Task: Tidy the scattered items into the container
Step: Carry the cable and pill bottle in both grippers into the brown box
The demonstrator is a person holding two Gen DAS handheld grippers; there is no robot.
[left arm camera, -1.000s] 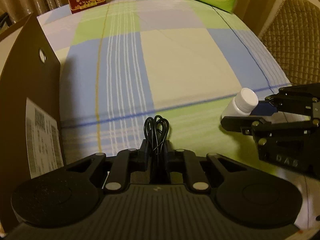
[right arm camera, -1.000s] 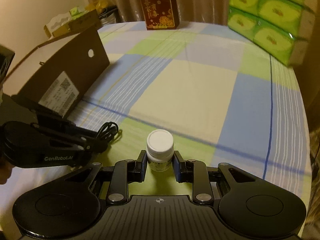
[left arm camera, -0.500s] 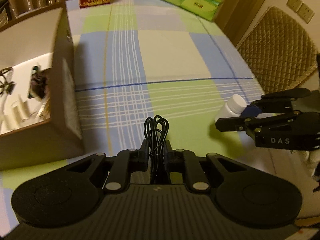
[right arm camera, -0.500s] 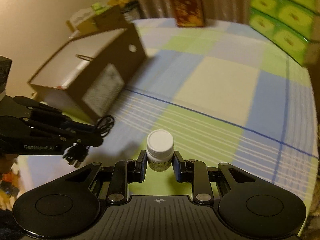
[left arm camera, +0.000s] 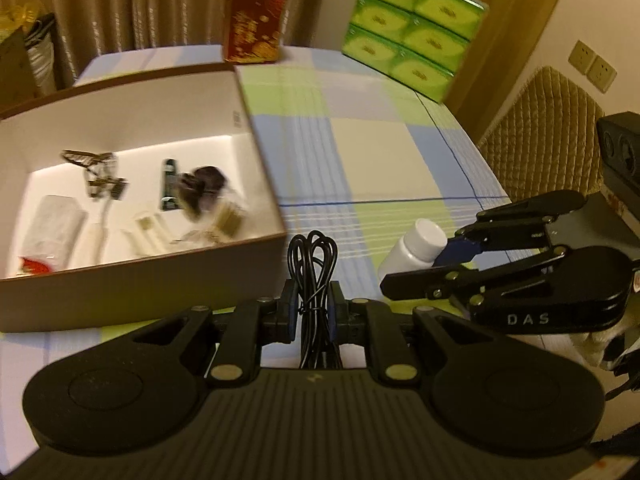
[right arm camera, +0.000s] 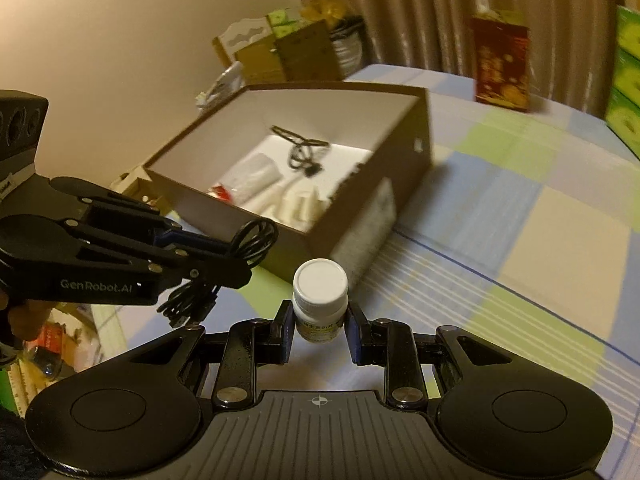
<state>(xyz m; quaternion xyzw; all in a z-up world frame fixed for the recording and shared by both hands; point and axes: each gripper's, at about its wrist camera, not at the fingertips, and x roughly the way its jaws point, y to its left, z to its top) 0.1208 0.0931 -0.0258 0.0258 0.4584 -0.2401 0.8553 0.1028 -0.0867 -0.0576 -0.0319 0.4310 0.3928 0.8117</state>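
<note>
My left gripper (left arm camera: 313,300) is shut on a coiled black cable (left arm camera: 313,264), whose loops stick up between the pads; the cable (right arm camera: 252,242) also shows in the right wrist view. My right gripper (right arm camera: 319,320) is shut on a small white pill bottle (right arm camera: 320,298) with a white cap, held upright; the bottle (left arm camera: 414,248) shows from the left wrist view too. Both are held above the checked tablecloth, just in front of an open brown cardboard box (left arm camera: 264,184) with a white inside, which holds several small items. The box (right arm camera: 420,148) lies ahead and to the left of the bottle.
A red gift bag (left arm camera: 254,24) and stacked green tissue packs (left arm camera: 412,28) stand at the table's far end. A quilted chair (left arm camera: 540,132) is off the right edge. Cartons and clutter (right arm camera: 280,48) sit beyond the box by the wall.
Both grippers have risen and swung left toward the box, each keeping its load. The box's open inside and its contents have come into view.
</note>
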